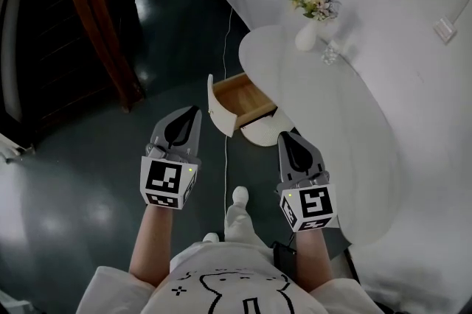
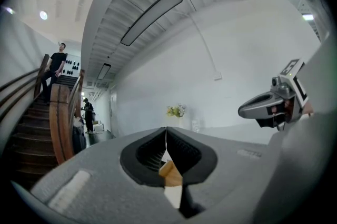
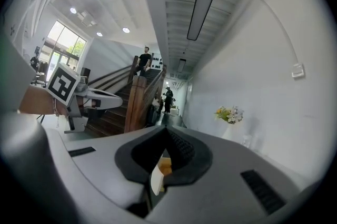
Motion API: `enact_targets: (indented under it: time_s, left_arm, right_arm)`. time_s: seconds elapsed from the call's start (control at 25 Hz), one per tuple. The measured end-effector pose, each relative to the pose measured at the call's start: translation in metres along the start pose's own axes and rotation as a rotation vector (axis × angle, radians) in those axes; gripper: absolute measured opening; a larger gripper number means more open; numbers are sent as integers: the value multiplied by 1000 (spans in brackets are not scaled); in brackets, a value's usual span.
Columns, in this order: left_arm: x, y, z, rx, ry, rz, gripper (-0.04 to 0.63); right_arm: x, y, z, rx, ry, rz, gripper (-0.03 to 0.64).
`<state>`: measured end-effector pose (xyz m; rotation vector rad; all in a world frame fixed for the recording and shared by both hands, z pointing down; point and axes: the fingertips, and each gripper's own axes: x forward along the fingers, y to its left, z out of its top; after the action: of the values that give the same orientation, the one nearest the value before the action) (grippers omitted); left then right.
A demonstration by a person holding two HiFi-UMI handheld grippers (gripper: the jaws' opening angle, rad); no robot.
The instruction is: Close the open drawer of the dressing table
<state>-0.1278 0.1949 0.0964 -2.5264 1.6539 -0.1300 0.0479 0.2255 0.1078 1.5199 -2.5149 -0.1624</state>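
The left tool (image 1: pixel 194 110) is closed. Its two grey jaws press tip to tip, and nothing is between them. The right tool (image 1: pixel 285 135) is closed the same way and holds nothing. Both hang in the air above the dark shiny floor (image 1: pixel 88 180).

The open light-wood drawer with a white front (image 1: pixel 240 94) is just ahead of the two tools, about between them. Its white front is near the tip of the left tool, but no tool touches it. The drawer sticks out of the smooth white oval counter (image 1: pixel 317 110), which lies ahead of the right tool and off to its right. In each gripper view, a bit of the drawer's wood (image 2: pixel 171 170) (image 3: pixel 164 166) peeks through the small gap under the closed tips. Far past the drawer, a white vase with flowers (image 1: pixel 307 37) stands on the counter.

I think the step in hand is bringing a tool to the drawer's front. The left tool looks closest, so it seems the best one to use. Closed jaws make a good blunt pusher. The tip should meet the middle of the white front, not a corner, or the drawer may twist and stick. Then a slow, straight push toward the counter should slide it all the way in. A soft push should also keep the vase from wobbling.
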Motion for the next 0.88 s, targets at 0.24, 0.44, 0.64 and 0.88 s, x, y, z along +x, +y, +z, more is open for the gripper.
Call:
enact_targets:
  time_s: [0.24,0.44,0.64,0.88]
  left_arm:
    - [66,11,0,5,8,23,17]
    - [125,22,-1,0,17,59,17]
    - [181,27,-6,0,35,58,17]
    - [229,30,-17,-49,24,17,18]
  right_arm:
    - [60,-47,-2,8,-9,39,-1]
    - [111,-88,-3,3,-5,84,-2]
    - [156,-128,-10,6,2,112,-2]
    - [196,-160,-25,18,25,138,-2]
